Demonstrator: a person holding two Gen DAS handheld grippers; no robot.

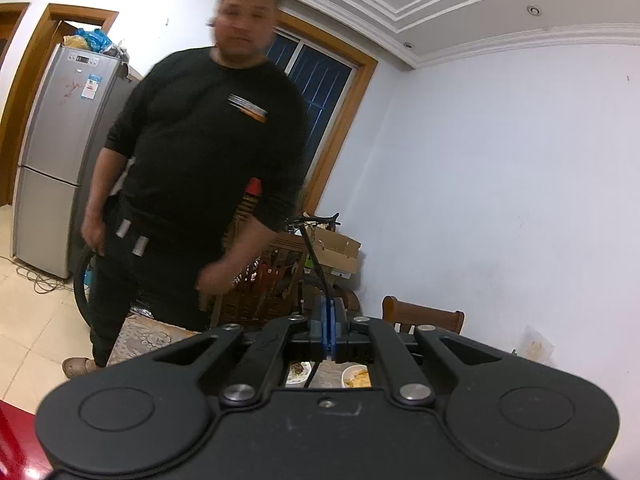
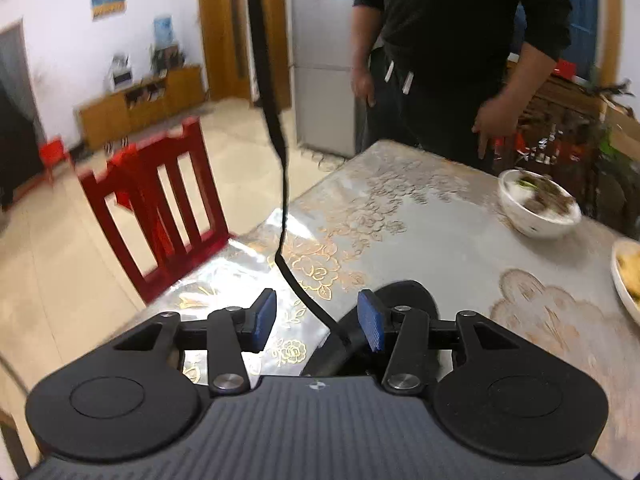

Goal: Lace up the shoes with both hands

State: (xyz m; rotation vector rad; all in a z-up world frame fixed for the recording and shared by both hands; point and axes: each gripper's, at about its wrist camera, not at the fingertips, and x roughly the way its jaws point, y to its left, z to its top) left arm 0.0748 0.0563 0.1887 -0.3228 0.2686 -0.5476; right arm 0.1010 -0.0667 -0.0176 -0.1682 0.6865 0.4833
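A black shoe (image 2: 404, 298) sits on the table just beyond my right gripper (image 2: 318, 318), mostly hidden behind its right finger. A black lace (image 2: 283, 184) rises from the shoe, passes between the right gripper's blue pads (image 2: 265, 316) without touching them, and runs up out of the top of the view. The right gripper is open with nothing gripped. In the left wrist view my left gripper (image 1: 329, 330) points nearly level, and its blue pads are pressed together on the black lace (image 1: 316, 264), which leads up and away from them.
A person in black (image 1: 208, 140) stands at the far side of the floral-cloth table (image 2: 420, 232), one hand near its edge. A white bowl of food (image 2: 538, 204) and a plate (image 2: 628, 276) lie at the right. A red chair (image 2: 160, 208) stands at the left edge.
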